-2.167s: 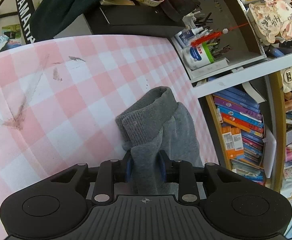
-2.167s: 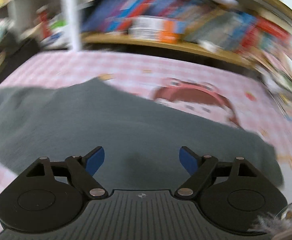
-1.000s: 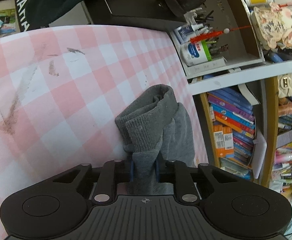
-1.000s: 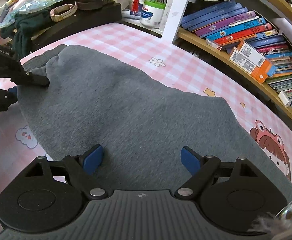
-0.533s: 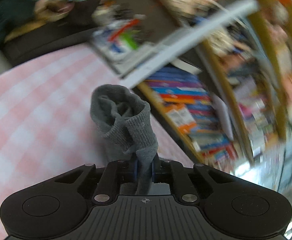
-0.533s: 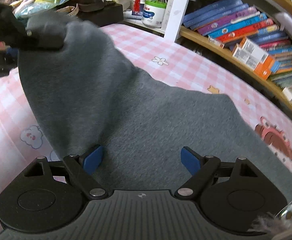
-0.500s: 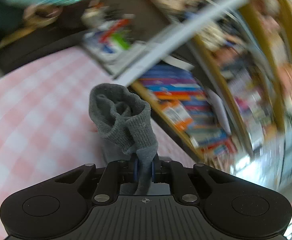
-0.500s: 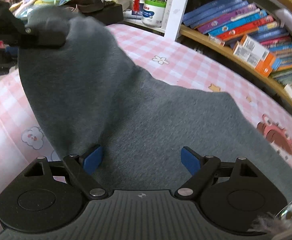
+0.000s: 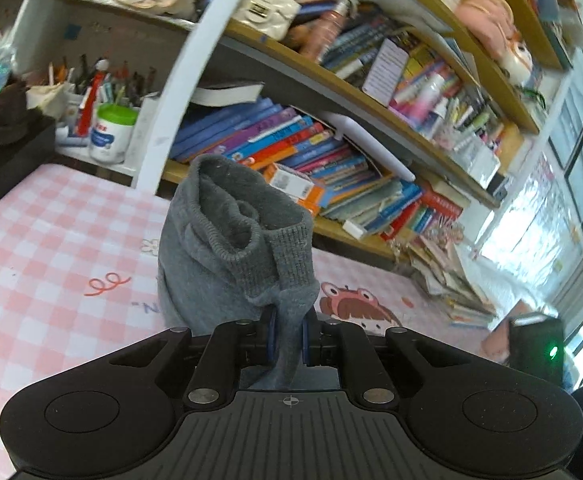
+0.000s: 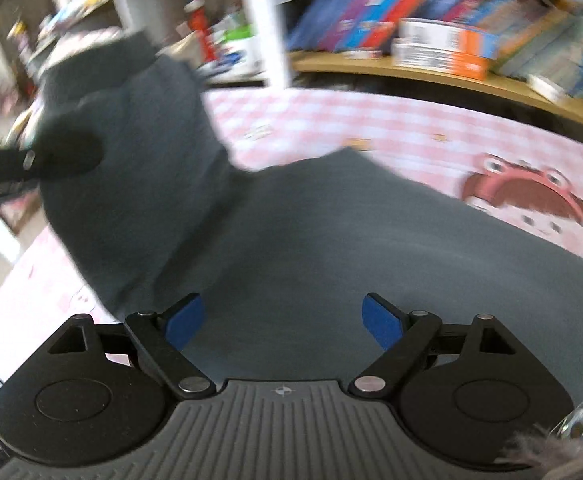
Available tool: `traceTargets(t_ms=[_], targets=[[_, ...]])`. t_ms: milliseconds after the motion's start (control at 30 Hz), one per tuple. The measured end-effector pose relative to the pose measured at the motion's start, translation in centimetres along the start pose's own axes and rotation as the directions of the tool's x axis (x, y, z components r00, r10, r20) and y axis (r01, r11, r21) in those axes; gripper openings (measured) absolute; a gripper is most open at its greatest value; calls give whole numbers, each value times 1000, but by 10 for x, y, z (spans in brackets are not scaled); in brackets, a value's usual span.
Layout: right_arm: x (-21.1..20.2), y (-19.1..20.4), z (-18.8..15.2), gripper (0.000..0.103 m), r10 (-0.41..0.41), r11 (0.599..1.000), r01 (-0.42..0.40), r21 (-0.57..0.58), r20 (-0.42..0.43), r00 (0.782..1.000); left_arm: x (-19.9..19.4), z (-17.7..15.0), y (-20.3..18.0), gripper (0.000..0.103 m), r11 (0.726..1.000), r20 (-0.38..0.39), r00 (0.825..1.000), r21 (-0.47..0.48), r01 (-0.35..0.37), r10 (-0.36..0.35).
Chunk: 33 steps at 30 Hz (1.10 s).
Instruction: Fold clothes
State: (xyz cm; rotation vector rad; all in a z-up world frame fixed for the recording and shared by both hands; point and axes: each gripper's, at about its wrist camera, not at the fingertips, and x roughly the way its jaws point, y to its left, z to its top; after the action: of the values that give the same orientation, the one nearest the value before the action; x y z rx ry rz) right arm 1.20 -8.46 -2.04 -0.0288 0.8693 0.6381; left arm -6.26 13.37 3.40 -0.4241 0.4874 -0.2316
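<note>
We have the gray sweater (image 9: 227, 256) by its ribbed cuff: the left gripper (image 9: 289, 338) is pressed together on a bunch of that knit, and the cuff stands up above the fingers toward 12 o'clock, lifted off the pink checked tablecloth (image 9: 51, 248). In the right wrist view, which is blurred, the rest of the sweater (image 10: 351, 248) lies spread on the cloth, with the raised part hanging at 10 o'clock beside the dark shape of the other tool. The right gripper (image 10: 283, 320) is spread wide with its blue pads apart, hovering over the body of the garment and holding nothing.

The step in hand looks like carrying the sleeve across the body to fold it in. To do it well, we judge that we should keep the pinch firm so the thick knit does not slip, swing the cuff low toward 3 o'clock, and lay it flat instead of dropping it bunched. The open right tool could press the body down near the fold line so the whole sweater does not drag along. The bookshelf (image 9: 331, 160) at 1 o'clock stands close to the table edge, so we keep the arc short.
</note>
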Motion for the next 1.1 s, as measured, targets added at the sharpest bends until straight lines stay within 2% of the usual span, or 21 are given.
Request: traceTargets(t_ms=[167, 367, 433, 467, 500, 567, 667, 900, 1000, 1067, 1100], targets=[[-30, -49, -5, 86, -13, 987, 4, 159, 57, 998, 15, -6, -24, 10, 999, -44, 999, 49, -18, 20], [-46, -87, -7, 86, 43, 949, -80, 306, 126, 991, 39, -15, -49, 12, 994, -138, 989, 102, -39, 53], [-48, -99, -9, 86, 70, 922, -117, 369, 138, 988, 50, -21, -57, 15, 993, -195, 978, 108, -57, 77], [-49, -107, -11, 86, 84, 904, -136, 406, 143, 986, 56, -25, -61, 21, 992, -229, 970, 110, -61, 85], [-49, -114, -13, 86, 94, 883, -150, 446, 145, 985, 62, -30, -64, 28, 992, -278, 957, 117, -51, 82], [-46, -126, -16, 86, 112, 840, -171, 515, 144, 983, 70, -39, -70, 32, 991, -352, 933, 130, -30, 75], [-42, -135, -20, 86, 150, 790, -206, 577, 144, 978, 58, -35, -64, 34, 994, -301, 950, 98, -49, 77], [-23, -125, -20, 85, 276, 734, -278, 620, 102, 956, 31, -24, -50, 33, 996, -182, 979, 19, -91, 93], [-14, -118, -21, 81, 315, 720, -285, 633, 68, 947, 23, -22, -32, 27, 987, -169, 973, -18, -160, 154], [-9, -112, -19, 69, 328, 721, -284, 632, 49, 943, 25, -26, -22, 23, 983, -203, 964, -17, -181, 174], [-6, -109, -18, 64, 329, 724, -274, 632, 33, 944, 27, -30, -18, 16, 982, -230, 956, -12, -189, 181]])
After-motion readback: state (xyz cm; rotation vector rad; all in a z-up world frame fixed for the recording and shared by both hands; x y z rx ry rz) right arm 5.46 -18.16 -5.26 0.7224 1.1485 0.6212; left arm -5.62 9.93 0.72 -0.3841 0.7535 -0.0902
